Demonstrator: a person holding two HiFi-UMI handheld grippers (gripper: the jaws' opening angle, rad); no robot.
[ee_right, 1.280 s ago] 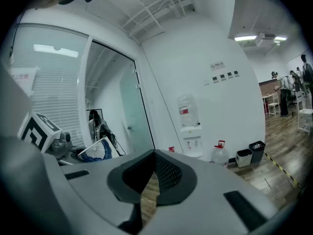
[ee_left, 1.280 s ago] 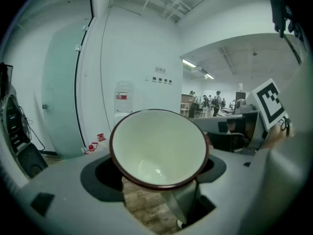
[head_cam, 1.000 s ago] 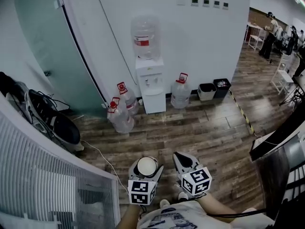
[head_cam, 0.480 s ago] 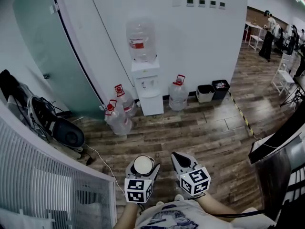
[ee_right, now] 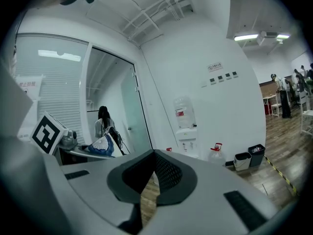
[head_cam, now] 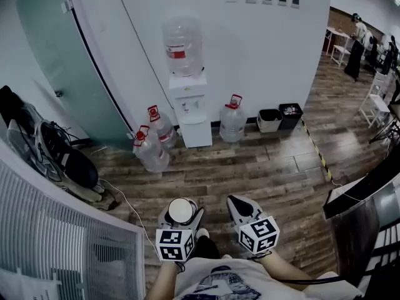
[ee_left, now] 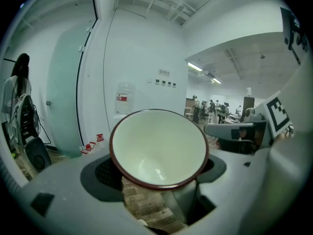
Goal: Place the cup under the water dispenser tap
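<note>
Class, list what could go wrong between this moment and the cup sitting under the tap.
1. The cup could slip from the left claw during the walk across.
2. Bottles crowd both sides of the dispenser; a foot or claw might knock one.
3. The floor cable could catch a foot.

We stand in an open-plan office. A water dispenser with an upturned bottle backs onto a white wall, with spare water bottles and two small waste bins beside it on the wood-look floor. A frosted glass partition stands at the left, a row of wall control panels sits above, and people stand among white tables in the far right corner under strip lights.
</note>
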